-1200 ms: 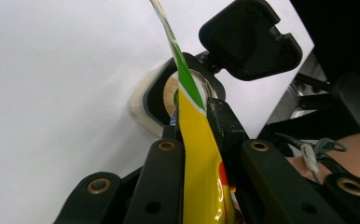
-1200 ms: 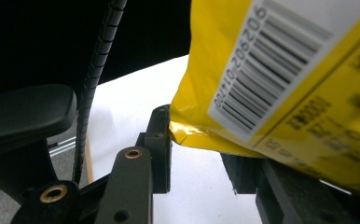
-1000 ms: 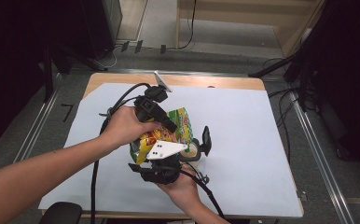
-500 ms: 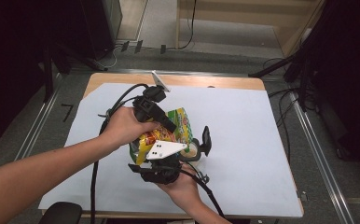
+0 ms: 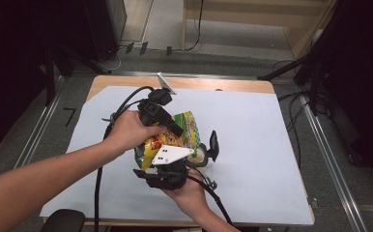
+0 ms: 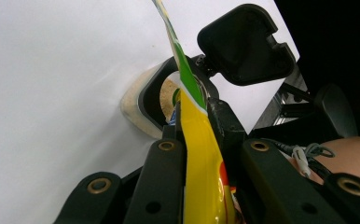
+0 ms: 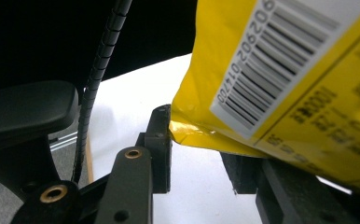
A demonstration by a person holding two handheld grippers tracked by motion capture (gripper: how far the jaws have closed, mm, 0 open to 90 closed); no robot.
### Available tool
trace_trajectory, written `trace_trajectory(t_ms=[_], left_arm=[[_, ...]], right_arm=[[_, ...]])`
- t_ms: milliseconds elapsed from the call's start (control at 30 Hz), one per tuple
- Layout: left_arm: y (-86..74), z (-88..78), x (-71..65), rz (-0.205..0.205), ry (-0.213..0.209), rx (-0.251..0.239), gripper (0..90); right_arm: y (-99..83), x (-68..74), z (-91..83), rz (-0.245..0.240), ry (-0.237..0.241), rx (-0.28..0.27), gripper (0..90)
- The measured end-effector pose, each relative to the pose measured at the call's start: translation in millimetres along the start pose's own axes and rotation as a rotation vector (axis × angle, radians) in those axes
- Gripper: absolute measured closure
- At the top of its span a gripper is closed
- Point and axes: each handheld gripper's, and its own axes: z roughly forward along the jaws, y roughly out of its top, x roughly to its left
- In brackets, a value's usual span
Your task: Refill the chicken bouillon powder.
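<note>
- At the left of the high view, the left gripper point(image 5: 175, 126) is held by the person's left hand point(image 5: 129, 129), its black cable looping back toward the table edge.
- In the left gripper view, its jaws are seen pressed shut on the thin edge of a yellow and green snack bag point(image 6: 201, 154), which stands upright between them.
- The snack bag point(image 5: 175, 137) is held over the middle of the white table cover point(image 5: 262, 145), between the two grippers.
- Just beside the bag's right edge, a small round container point(image 5: 201, 155) with a black rim is seen on the cover, its black hinged lid point(image 5: 214, 145) standing open.
- In the left gripper view, beige powder is seen inside the container point(image 6: 157, 100), right behind the bag's edge.
- Below the bag, the right gripper point(image 5: 163, 176) is held by the right hand point(image 5: 189, 195).
- In the right gripper view, the bag's barcoded lower corner point(image 7: 262, 79) lies over the right jaw and touches the left jaw's tip; whether it is gripped cannot be told.
</note>
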Motion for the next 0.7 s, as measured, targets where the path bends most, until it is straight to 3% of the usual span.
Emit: trace_trajectory(t_ms=[700], left_arm=[[0.9, -3.8, 0.0, -0.015, 0.003, 0.01, 83.5]], right_arm=[[3.9, 1.7, 0.0, 0.016, 0.016, -0.018, 67.0]])
